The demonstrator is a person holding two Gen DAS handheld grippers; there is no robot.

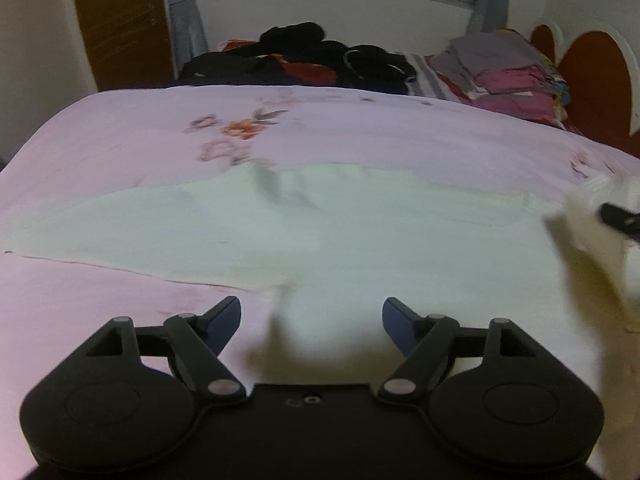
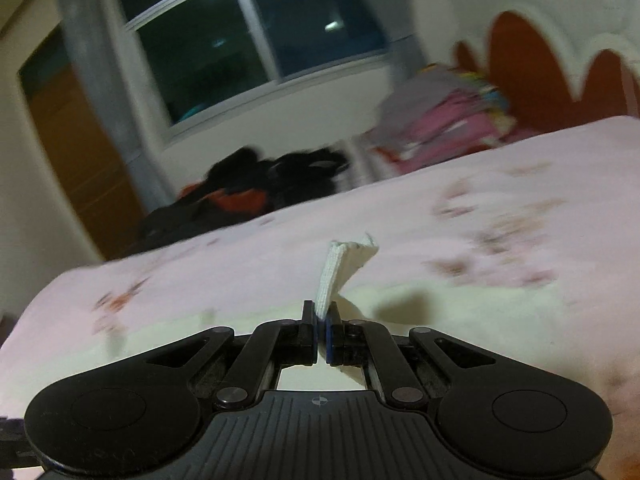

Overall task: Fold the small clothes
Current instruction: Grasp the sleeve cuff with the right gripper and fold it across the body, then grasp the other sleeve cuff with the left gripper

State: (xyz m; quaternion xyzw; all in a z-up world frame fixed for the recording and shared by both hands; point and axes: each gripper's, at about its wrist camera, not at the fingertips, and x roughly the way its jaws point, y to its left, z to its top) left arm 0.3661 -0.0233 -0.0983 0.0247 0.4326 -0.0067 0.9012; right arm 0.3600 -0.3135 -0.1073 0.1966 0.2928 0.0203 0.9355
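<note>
A pale cream garment lies spread across the pink floral bedsheet. My left gripper hovers over its near edge, jaws wide apart with nothing between them. At the right edge of the left wrist view, the right gripper's black tip lifts a corner of the garment. In the right wrist view my right gripper is shut on that ribbed white hem, which sticks up between the pads; the rest of the cream garment trails on the bed below.
A heap of dark and red clothes lies at the far side of the bed under the window. A stack of folded grey and pink clothes sits at the far right by the red-and-white headboard. A wooden door stands at the left.
</note>
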